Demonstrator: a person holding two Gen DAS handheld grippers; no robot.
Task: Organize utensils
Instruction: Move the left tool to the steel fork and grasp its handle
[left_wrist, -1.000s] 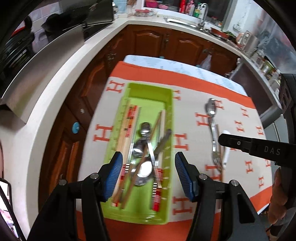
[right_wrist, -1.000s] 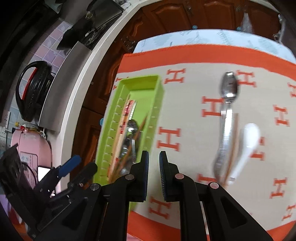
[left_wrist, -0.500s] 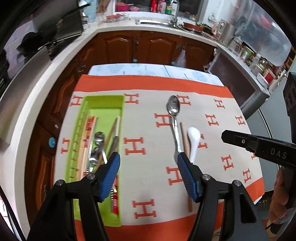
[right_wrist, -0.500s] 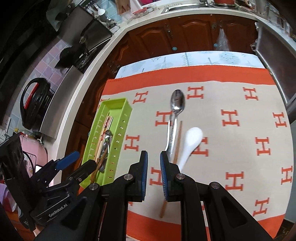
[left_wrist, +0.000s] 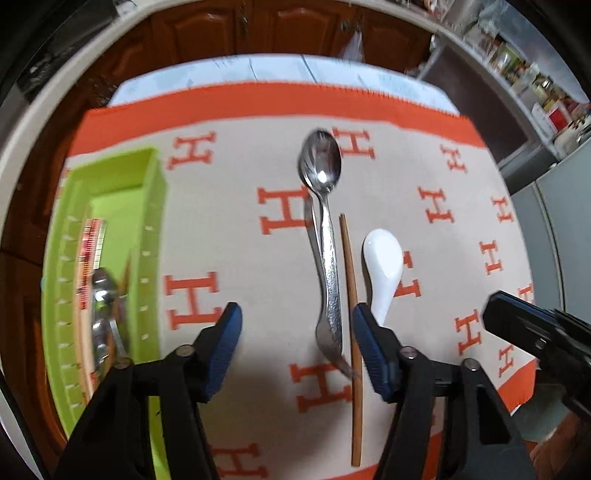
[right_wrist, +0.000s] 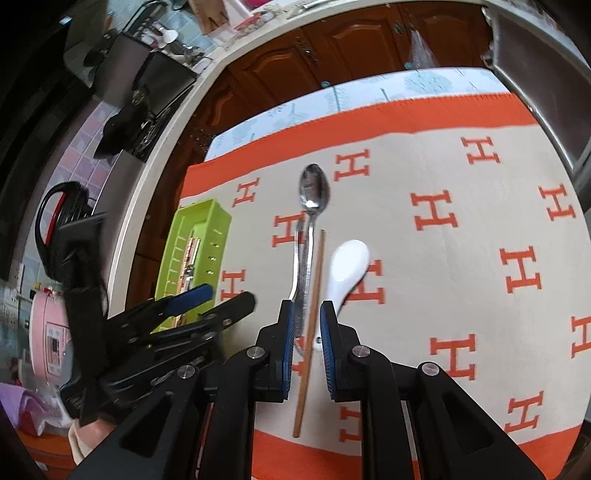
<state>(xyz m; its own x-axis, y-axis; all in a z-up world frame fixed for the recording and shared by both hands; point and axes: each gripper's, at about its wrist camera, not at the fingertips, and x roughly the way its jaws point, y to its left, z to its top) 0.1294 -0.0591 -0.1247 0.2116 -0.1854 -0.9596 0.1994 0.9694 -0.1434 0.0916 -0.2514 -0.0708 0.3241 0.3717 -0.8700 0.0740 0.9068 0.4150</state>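
A steel spoon (left_wrist: 320, 162) lies on the orange-and-cream H-pattern cloth (left_wrist: 221, 229), with a second steel handle under it, a wooden chopstick (left_wrist: 351, 295) and a white ceramic spoon (left_wrist: 382, 266) beside it. My left gripper (left_wrist: 295, 347) is open above the handles, empty. My right gripper (right_wrist: 306, 332) hovers over the same group, the steel spoon (right_wrist: 313, 188), chopstick (right_wrist: 310, 314) and white spoon (right_wrist: 347, 266), with its jaws slightly apart and holding nothing. A green organizer tray (left_wrist: 147, 229) at the left holds several utensils; it also shows in the right wrist view (right_wrist: 214, 236).
Wooden kitchen cabinets (right_wrist: 332, 48) and a pale counter (right_wrist: 155, 162) curve behind the table. A stove (right_wrist: 155, 85) and a black kettle (right_wrist: 62, 206) stand at the left. A pink appliance (right_wrist: 48, 332) is near the left edge. Shelves with jars (left_wrist: 524, 66) are at the right.
Both grippers have moved right, away from the green tray, to above the loose spoons and chopstick. The right jaws have opened a little.
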